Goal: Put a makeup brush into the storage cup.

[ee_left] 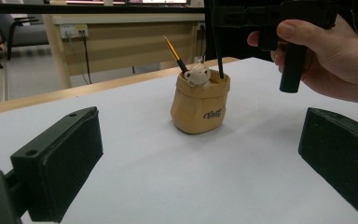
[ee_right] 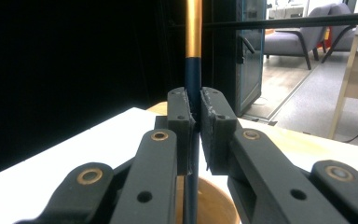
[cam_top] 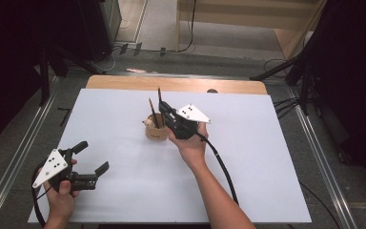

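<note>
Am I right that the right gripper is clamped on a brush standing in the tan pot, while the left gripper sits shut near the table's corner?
Not quite: the left gripper is open, its jaws wide apart in the left gripper view. The right gripper is indeed clamped on the brush over the tan pot.

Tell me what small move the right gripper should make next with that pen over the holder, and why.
Probably ease it straight down, then open. The right gripper is shut on the pen, held upright with its lower end already inside the tan holder beside the other pen. The left gripper hangs open, well off to the side.
</note>
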The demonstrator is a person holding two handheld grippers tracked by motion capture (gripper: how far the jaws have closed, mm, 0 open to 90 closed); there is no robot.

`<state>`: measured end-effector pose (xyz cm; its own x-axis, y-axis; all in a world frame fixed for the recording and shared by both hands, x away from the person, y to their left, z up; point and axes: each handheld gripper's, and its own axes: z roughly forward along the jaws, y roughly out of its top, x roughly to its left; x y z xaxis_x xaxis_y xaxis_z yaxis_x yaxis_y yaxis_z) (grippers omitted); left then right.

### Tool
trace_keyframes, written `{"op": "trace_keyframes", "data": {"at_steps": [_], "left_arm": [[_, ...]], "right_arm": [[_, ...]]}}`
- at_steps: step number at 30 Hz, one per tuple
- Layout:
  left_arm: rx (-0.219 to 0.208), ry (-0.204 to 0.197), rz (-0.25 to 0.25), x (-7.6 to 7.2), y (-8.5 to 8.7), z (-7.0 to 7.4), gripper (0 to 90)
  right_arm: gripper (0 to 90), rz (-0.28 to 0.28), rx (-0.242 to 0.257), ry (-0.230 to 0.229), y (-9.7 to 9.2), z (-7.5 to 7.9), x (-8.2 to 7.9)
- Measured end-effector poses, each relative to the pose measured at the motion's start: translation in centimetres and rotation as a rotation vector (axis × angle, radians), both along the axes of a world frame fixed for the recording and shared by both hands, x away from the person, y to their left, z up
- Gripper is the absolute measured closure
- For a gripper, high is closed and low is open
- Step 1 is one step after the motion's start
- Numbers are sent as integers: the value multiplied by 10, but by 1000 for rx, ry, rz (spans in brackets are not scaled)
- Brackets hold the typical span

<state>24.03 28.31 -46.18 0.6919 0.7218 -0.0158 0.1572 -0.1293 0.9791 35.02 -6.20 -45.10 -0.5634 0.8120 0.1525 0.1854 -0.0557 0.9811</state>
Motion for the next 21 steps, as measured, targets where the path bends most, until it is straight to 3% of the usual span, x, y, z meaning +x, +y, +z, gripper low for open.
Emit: {"op": "trace_keyframes", "data": {"at_steps": [21], "left_arm": [[-5,0,1,0,0,0,0]], "right_arm": [[840,-12,-13,54,6,-23,6]]}}
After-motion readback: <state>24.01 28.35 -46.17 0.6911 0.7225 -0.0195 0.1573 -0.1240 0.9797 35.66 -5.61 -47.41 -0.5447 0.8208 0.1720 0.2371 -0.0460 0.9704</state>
